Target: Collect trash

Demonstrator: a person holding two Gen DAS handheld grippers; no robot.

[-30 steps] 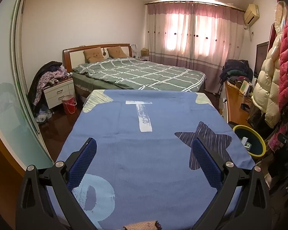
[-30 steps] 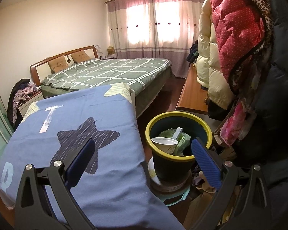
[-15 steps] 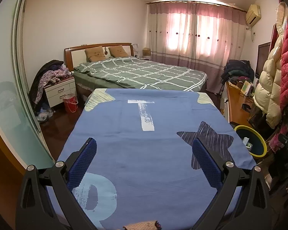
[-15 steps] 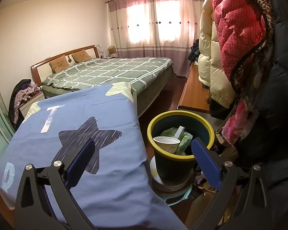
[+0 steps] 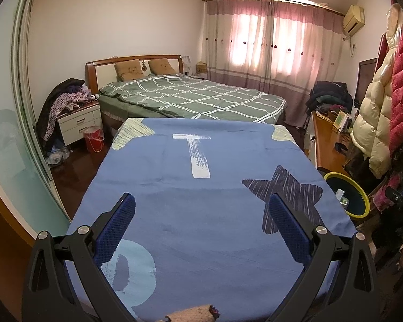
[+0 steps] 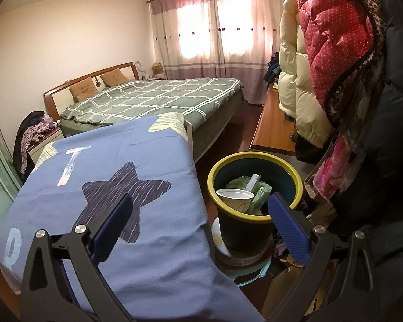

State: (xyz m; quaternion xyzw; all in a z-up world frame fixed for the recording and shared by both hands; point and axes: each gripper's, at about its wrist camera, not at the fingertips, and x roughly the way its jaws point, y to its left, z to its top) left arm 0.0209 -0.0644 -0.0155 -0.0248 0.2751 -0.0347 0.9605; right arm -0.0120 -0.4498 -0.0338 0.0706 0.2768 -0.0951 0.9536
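Note:
A dark bin with a yellow rim [image 6: 255, 185] stands on a low stool right of the table. Inside it lie a white paper cup [image 6: 235, 197], a green bag [image 6: 258, 190] and a white strip. The right gripper [image 6: 200, 216] hovers open above the table's right edge, with the bin just ahead between its blue pads. In the left wrist view the bin [image 5: 348, 196] shows at the table's right side. The left gripper [image 5: 201, 218] is open over the blue tablecloth [image 5: 201, 187], nothing between its fingers.
A green-checked bed [image 5: 196, 99] lies beyond the table. A nightstand [image 5: 79, 120] piled with clothes and a red bucket [image 5: 94, 138] stand at the left. Coats [image 6: 335, 53] hang at the right over a wooden desk [image 6: 275, 131]. A knitted sleeve edge [image 5: 193, 314] shows at the bottom.
Both cameras have drawn back slightly, so the table and the bin sit a little farther away. Both grippers stay open and empty.

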